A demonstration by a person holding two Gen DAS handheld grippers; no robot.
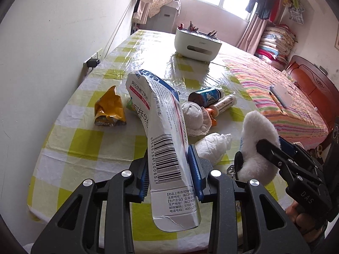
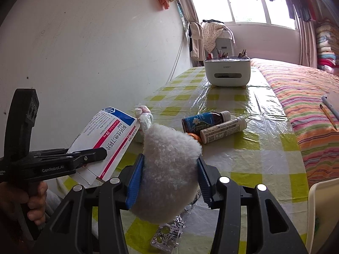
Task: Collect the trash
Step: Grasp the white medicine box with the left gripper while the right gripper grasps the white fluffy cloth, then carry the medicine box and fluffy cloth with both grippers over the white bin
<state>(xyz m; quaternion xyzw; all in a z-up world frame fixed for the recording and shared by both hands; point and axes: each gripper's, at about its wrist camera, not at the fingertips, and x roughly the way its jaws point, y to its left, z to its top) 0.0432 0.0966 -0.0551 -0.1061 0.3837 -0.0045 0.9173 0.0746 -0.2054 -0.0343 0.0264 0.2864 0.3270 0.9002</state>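
Upright, slightly tilted: medicine box (image 1: 169,144).

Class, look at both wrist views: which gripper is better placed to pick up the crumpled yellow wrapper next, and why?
Neither is free: the left gripper clamps the medicine box, the right gripper the white fluffy item. Once emptied, probably the left: the yellow wrapper lies on its side, near the wall.

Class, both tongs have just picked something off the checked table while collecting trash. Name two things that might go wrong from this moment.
1. The left tongs pinch the flattened medicine box near its lower end; the long upper part leans over and might twist or slip out.
2. The right tongs squeeze a white fluffy item. It looks more like a soft toy or slipper than rubbish, so it may be binned by mistake.
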